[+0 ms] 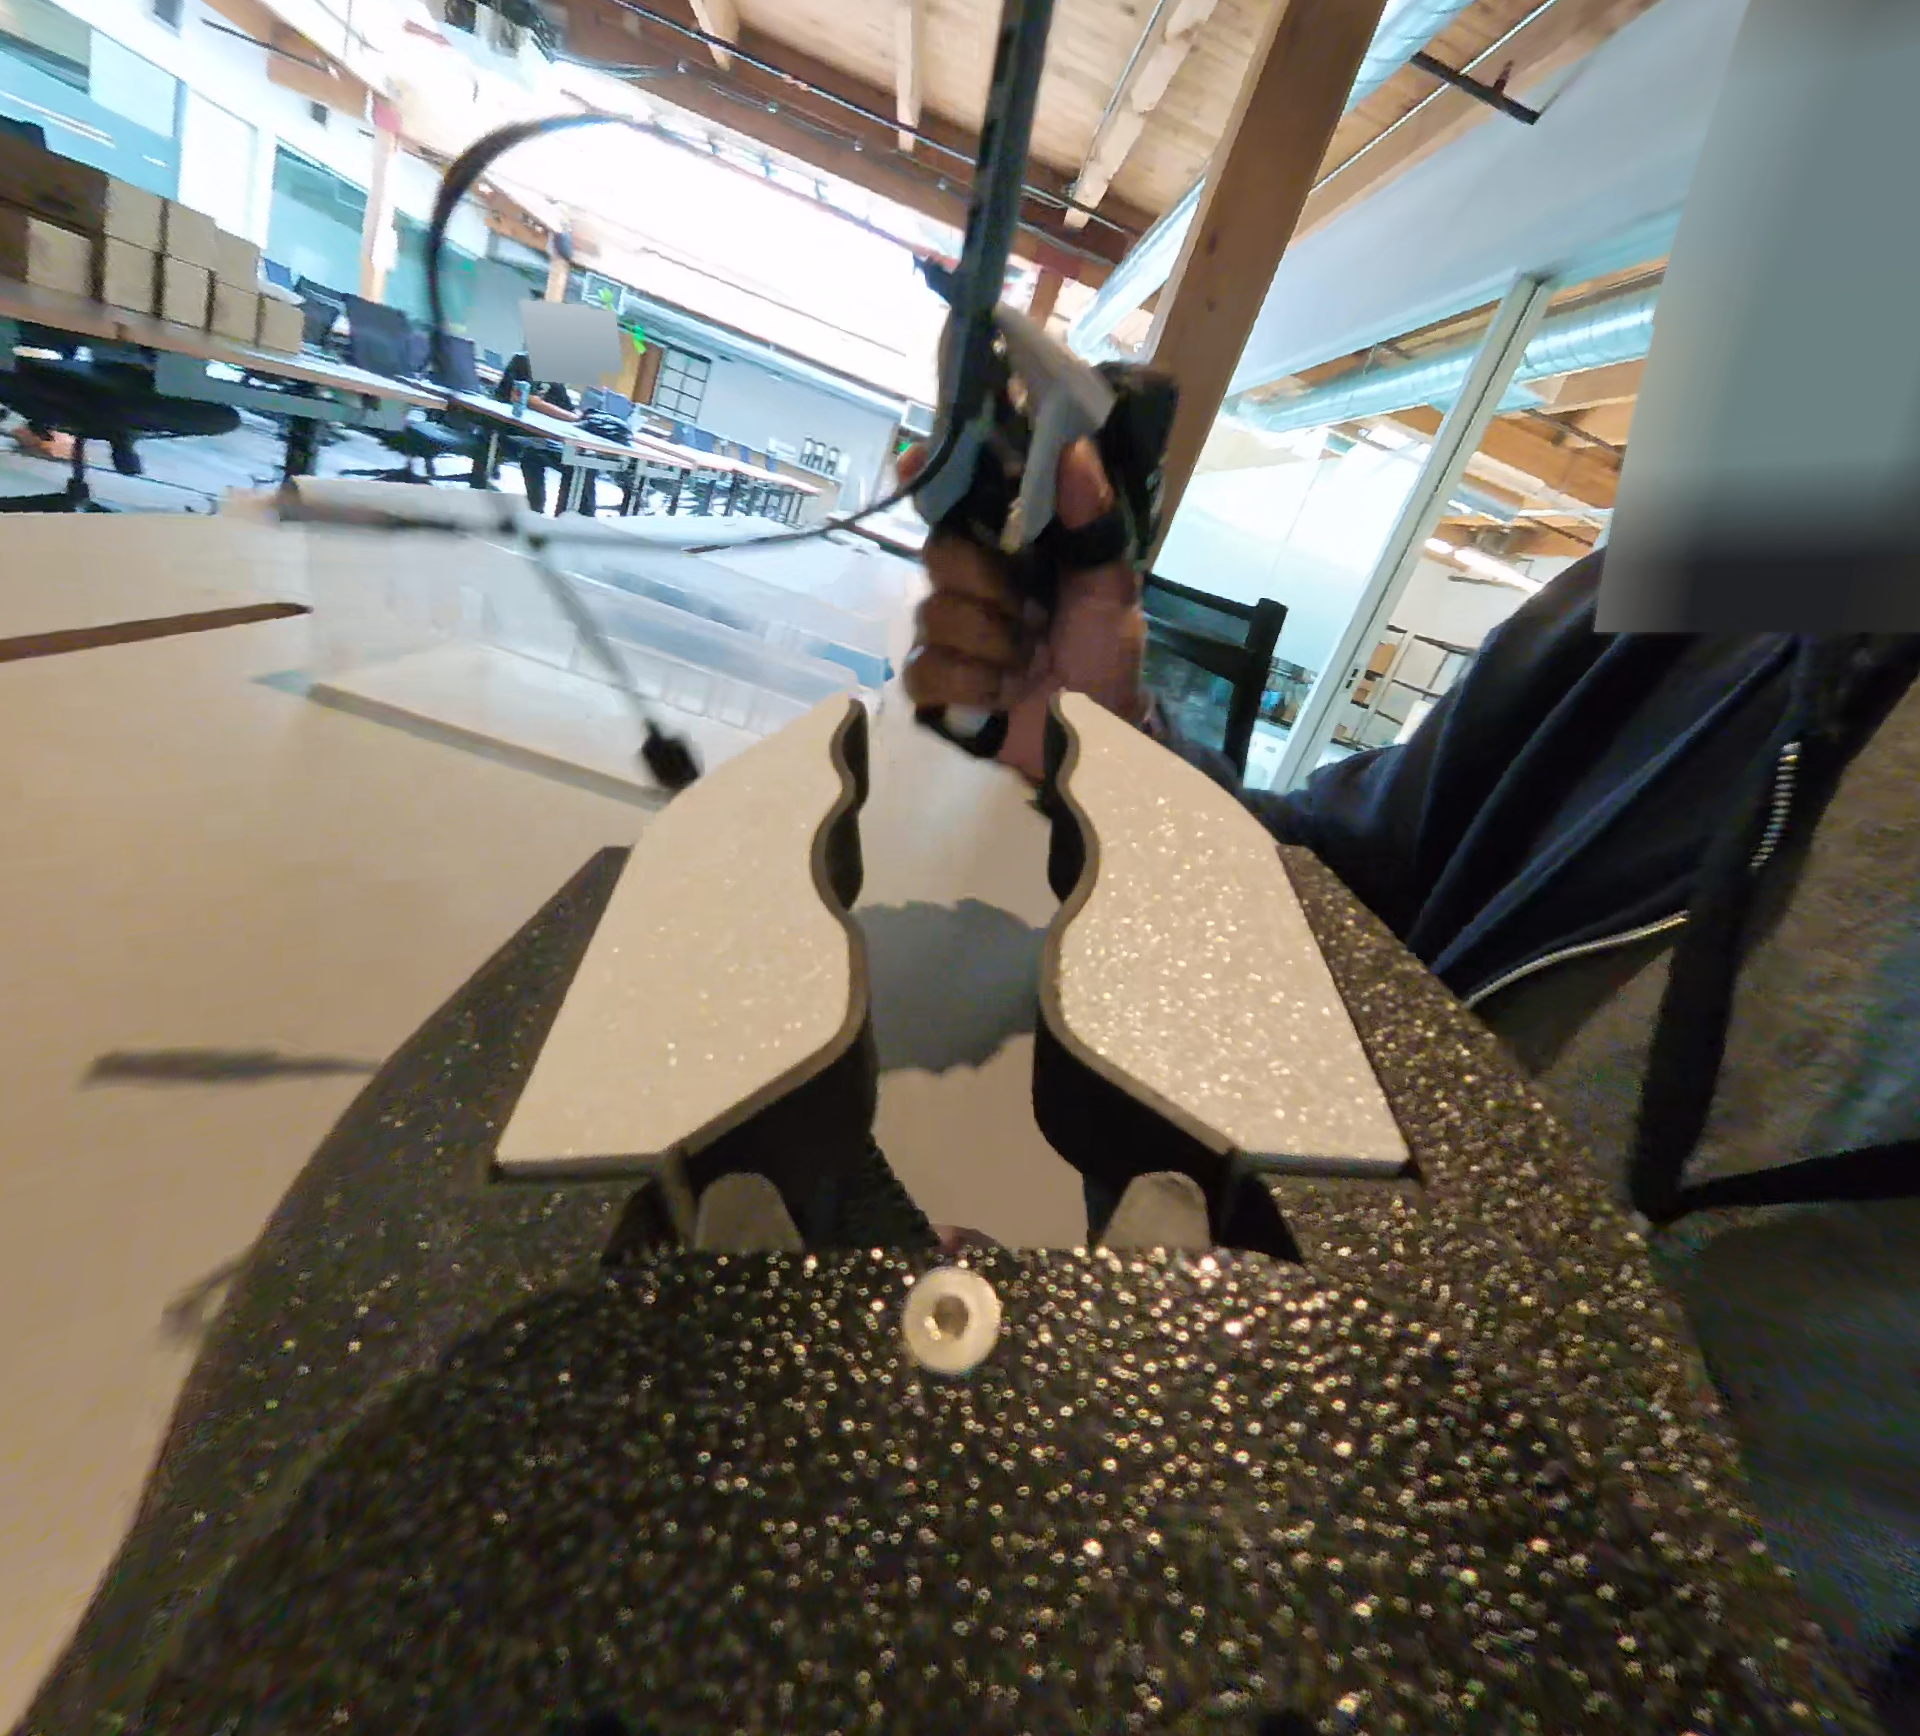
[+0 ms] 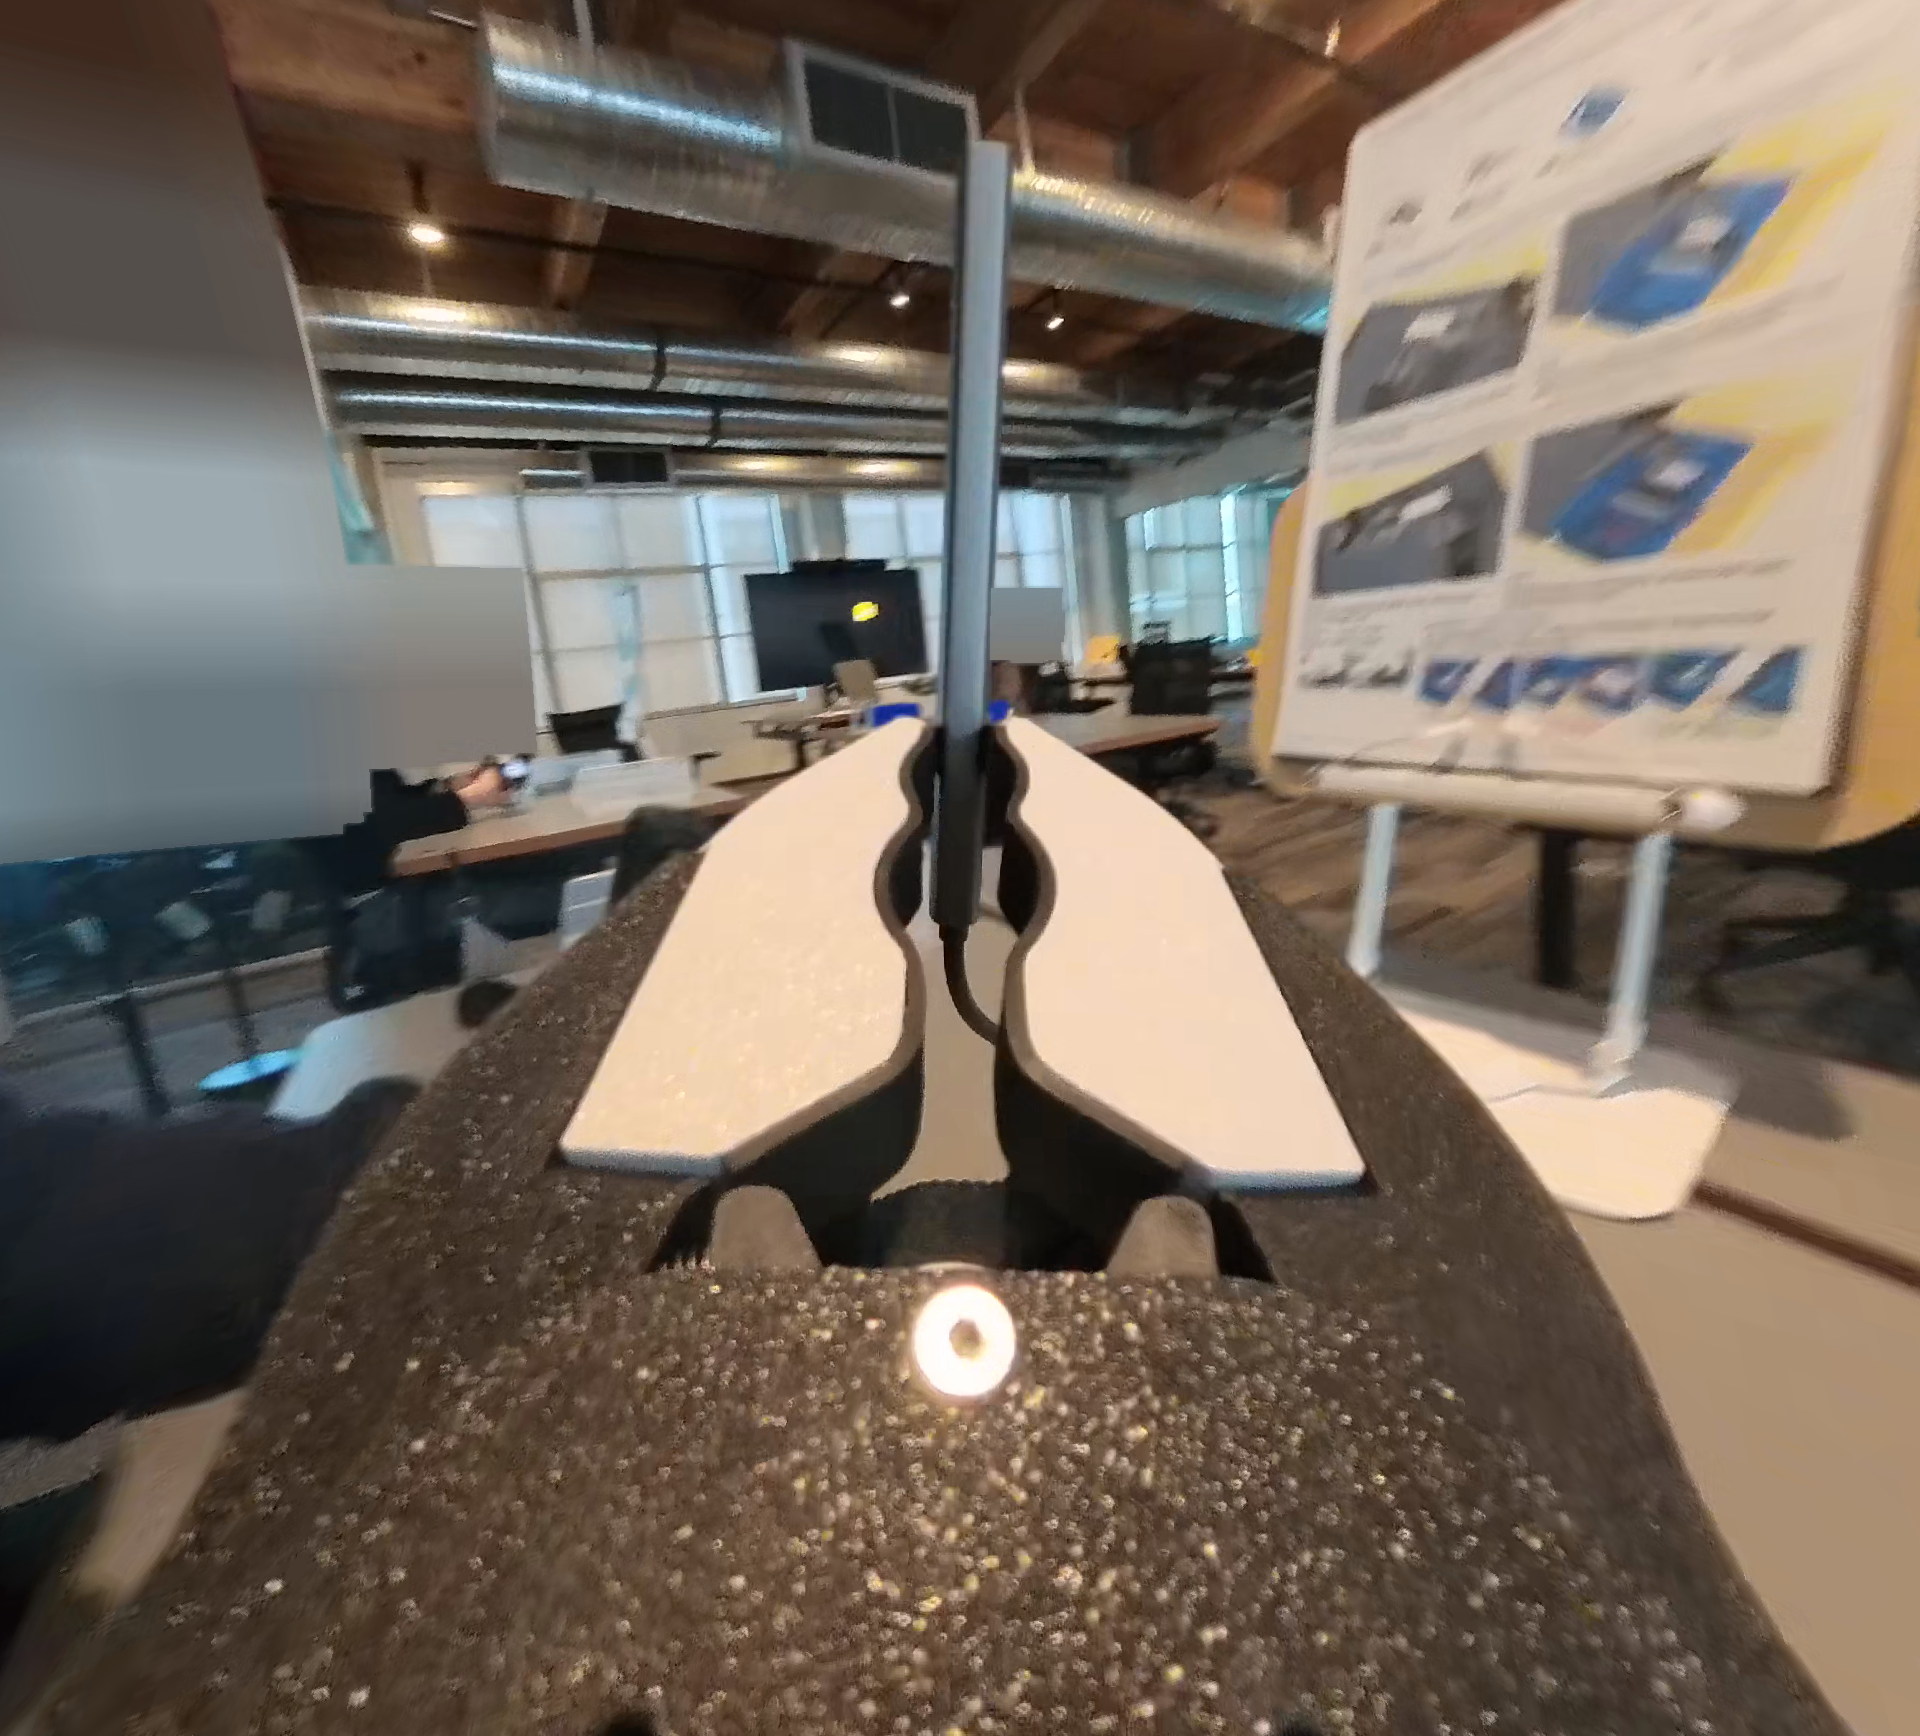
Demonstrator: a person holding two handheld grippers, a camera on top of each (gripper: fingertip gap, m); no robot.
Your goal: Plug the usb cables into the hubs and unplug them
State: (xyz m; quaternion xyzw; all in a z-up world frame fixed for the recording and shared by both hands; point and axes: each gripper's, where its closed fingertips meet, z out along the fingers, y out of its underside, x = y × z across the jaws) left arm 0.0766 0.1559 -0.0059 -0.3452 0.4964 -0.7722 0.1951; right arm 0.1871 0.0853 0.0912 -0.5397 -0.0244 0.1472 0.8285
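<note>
Hub, a slim grey bar, stands upright between the fingertips of the right gripper, which is pinched onto its lower end; a thin black cable leaves the bottom of the bar and curves down through the gap between the fingers. In the left wrist view the same bar shows edge-on and dark, raised well above the pale table and tilted slightly, held up by that far gripper, whose handle is wrapped by a person's hand in a dark sleeve. A black cord arcs from the hub out to the left and down, ending in a dark plug that hangs just above or at the table surface; motion blur makes contact impossible to judge. Behind the plug lies a clear plastic tray on the table. The left gripper sits low and near, its pale fingers spread with only table and shadow between them, holding nothing. Far right in the right wrist view a white poster board stands on legs.
</note>
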